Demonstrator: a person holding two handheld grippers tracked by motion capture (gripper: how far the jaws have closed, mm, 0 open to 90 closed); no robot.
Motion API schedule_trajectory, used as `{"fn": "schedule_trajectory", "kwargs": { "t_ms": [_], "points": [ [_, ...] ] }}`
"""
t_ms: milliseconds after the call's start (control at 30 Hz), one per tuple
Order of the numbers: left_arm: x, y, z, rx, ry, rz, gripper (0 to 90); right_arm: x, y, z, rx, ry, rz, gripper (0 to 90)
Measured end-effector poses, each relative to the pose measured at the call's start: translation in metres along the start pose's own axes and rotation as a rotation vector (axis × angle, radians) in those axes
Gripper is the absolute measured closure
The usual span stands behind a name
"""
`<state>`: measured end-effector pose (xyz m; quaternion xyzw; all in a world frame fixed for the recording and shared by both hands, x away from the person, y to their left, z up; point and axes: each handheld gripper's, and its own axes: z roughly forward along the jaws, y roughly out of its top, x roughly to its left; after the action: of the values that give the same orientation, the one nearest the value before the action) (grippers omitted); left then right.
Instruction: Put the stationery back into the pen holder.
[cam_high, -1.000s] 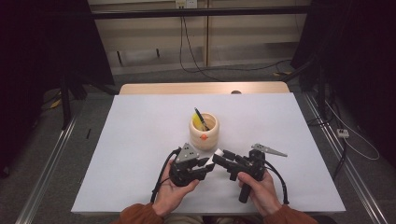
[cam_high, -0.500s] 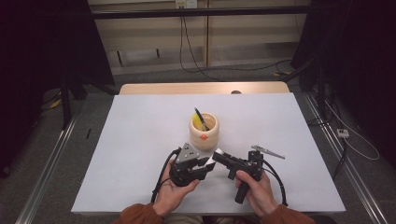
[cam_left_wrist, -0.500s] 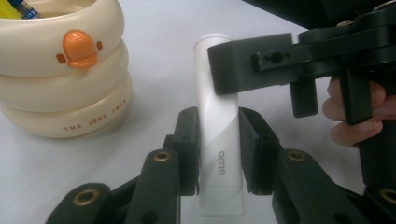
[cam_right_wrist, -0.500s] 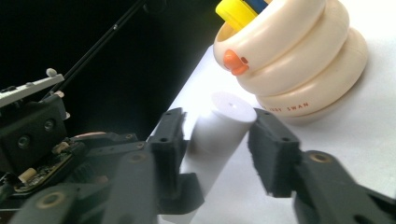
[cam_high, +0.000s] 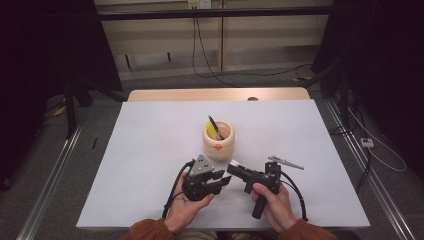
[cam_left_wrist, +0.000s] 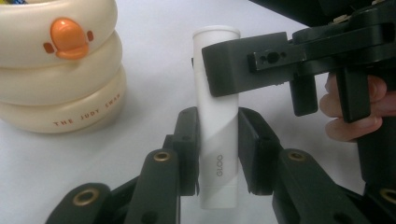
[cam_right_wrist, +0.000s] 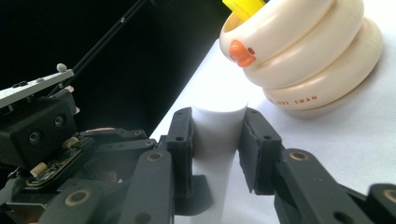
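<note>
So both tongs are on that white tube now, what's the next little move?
Probably pull the cap off. The left tongs clamp the body of the white cylindrical GLOO glue stick, and the right tongs have just been closing around its cap end, so drawing the right hand away should free the cap.

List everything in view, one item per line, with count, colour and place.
glue stick: one, white, held between both grippers near the table's front edge
duck-faced cup: one, cream, table centre
pens in the cup: colours yellow and dark, count unclear
table: one, white top
cables on floor: several, black, behind the table
left hand-held gripper: one, black, clamped on the stick's body
right hand-held gripper: one, black, jaws just closed around the stick's cap end
</note>
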<state>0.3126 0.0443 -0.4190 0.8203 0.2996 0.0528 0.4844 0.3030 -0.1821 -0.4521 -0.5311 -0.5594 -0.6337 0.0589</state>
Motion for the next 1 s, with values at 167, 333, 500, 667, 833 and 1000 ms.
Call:
{"fn": "schedule_trajectory", "kwargs": {
  "t_ms": [167, 333, 500, 667, 833, 1000],
  "points": [
    [0.003, -0.003, 0.001, 0.000, 0.004, -0.029, 59.1, 0.001, 0.001, -0.001, -0.007, 0.010, -0.026, 67.5],
    [0.010, -0.007, -0.002, 0.000, 0.045, -0.037, 41.3, 0.001, 0.005, -0.002, -0.012, -0.002, -0.085, 67.5],
    [0.022, -0.010, -0.011, 0.025, 0.062, -0.056, 27.4, 0.002, 0.011, -0.002, -0.015, -0.017, -0.153, 67.5],
    [0.033, -0.013, -0.026, 0.031, 0.092, -0.049, 22.0, 0.005, 0.016, -0.002, -0.027, -0.023, -0.200, 67.6],
    [0.046, -0.017, -0.041, 0.023, 0.103, -0.060, 16.8, 0.009, 0.023, -0.002, -0.040, -0.026, -0.247, 67.6],
    [0.055, -0.016, -0.056, 0.040, 0.124, -0.043, 14.1, 0.015, 0.028, -0.002, -0.043, -0.030, -0.295, 67.6]
  ]
}}
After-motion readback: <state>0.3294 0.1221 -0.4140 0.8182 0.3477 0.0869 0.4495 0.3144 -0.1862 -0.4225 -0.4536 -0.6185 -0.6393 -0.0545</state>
